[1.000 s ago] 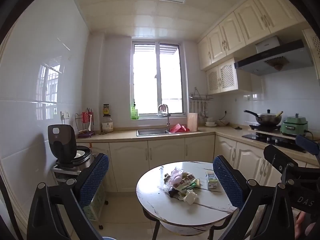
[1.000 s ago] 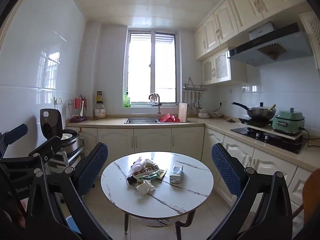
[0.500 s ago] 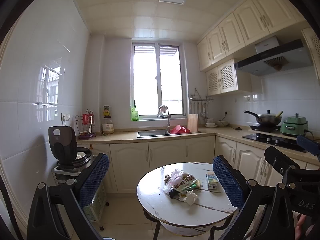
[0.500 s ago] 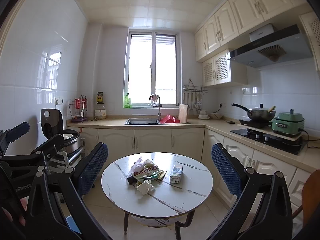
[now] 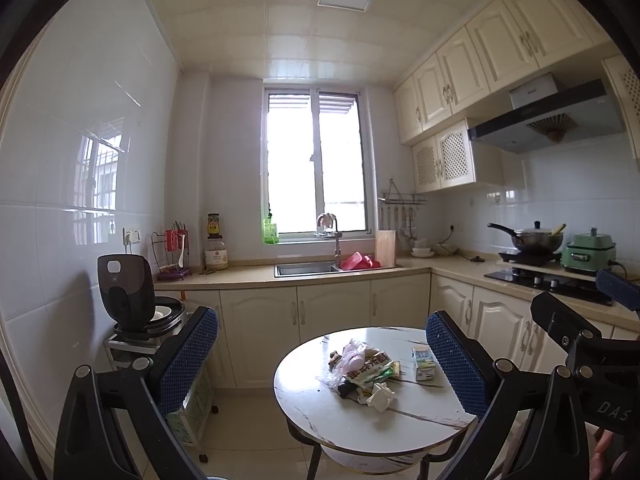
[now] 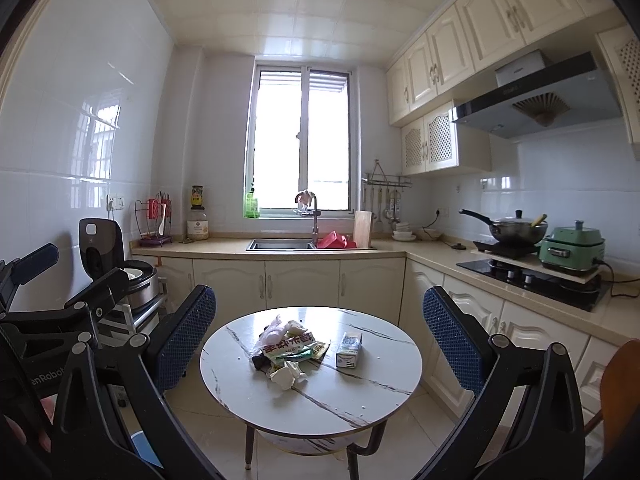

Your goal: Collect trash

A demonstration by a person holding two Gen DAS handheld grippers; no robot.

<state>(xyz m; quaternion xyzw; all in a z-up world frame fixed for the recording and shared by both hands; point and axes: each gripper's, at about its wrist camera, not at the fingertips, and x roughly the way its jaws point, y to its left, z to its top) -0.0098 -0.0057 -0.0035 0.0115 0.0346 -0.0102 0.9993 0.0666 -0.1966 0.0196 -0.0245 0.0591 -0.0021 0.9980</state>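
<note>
Both grippers, left gripper [image 5: 320, 364] and right gripper [image 6: 320, 340], spread wide, empty, facing crumpled wrapper trash pile [image 6: 286, 350] on round white marble-pattern table [image 6: 360, 396], likely approaching.

Left gripper [image 5: 320, 364] held wide apart, empty, well short of round table [image 5: 320, 420]. On table: wrapper pile [image 5: 362, 372], crumpled tissue [image 5: 380, 392] at its near edge, carton [image 5: 423, 364] just right. Right gripper [image 5: 576, 320] at right edge
</note>
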